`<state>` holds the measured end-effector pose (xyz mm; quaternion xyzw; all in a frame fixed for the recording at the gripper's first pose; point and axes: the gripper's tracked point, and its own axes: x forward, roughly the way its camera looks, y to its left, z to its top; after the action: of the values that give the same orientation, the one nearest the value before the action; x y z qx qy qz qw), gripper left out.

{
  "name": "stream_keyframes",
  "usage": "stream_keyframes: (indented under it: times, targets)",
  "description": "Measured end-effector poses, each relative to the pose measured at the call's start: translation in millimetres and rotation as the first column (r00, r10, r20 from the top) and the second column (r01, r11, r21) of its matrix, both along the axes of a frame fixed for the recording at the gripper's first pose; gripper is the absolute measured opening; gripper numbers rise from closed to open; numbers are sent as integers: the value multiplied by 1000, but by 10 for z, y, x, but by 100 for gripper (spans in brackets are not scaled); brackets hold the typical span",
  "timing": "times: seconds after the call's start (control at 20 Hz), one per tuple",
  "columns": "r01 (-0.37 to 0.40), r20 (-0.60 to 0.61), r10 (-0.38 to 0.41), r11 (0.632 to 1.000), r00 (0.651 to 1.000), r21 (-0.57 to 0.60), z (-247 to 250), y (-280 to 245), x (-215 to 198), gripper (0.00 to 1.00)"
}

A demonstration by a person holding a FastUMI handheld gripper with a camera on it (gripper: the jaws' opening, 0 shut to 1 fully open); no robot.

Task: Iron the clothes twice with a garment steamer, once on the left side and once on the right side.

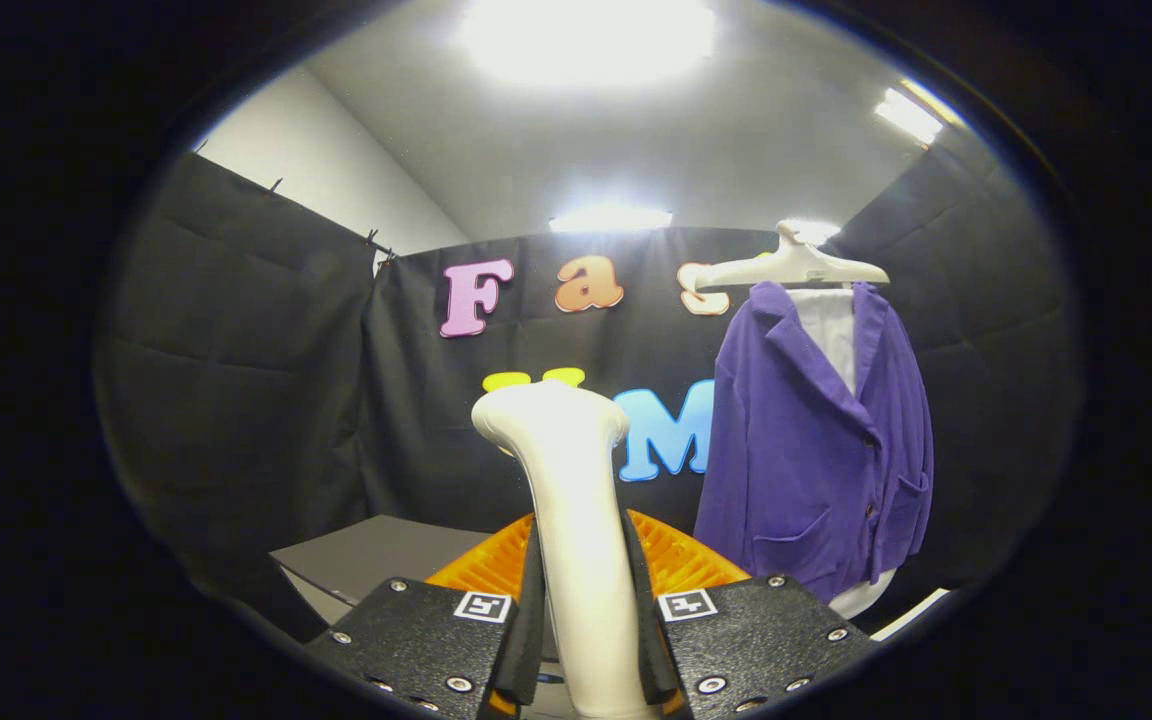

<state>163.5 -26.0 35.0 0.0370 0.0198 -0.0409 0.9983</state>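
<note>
Gripper (588,640) level, facing forward, fingers (526,620) closed in on the steamer (576,520) handle, black pads pressing both its sides. Steamer stands upright between them, head above the fingertips.

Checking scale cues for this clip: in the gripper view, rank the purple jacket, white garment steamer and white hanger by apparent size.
1. Purple jacket.
2. White garment steamer, clamped in the gripper; nearness inflates it.
3. White plastic hanger.

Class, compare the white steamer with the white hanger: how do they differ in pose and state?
The steamer stands upright, clamped between the tool's fingers; the hanger lies crosswise, high beyond the fingers. The steamer carries nothing; the hanger bears a purple jacket over a white garment. Both are white.
</note>
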Motion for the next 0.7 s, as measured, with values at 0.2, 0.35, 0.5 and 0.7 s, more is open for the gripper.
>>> stream_keyframes:
  times: [0.2, 0.35, 0.5, 0.7]
  targets:
    - [56, 54, -56, 998, 997, 12, 251, -359, 94, 39]
    - [103, 88, -103, 995, 991, 3, 411, -666, 269, 39]
    - [142, 112, -142, 990, 984, 7, 537, -959, 438, 39]
    - [201, 120, -199, 980, 973, -4, 596, -1347, 706, 39]
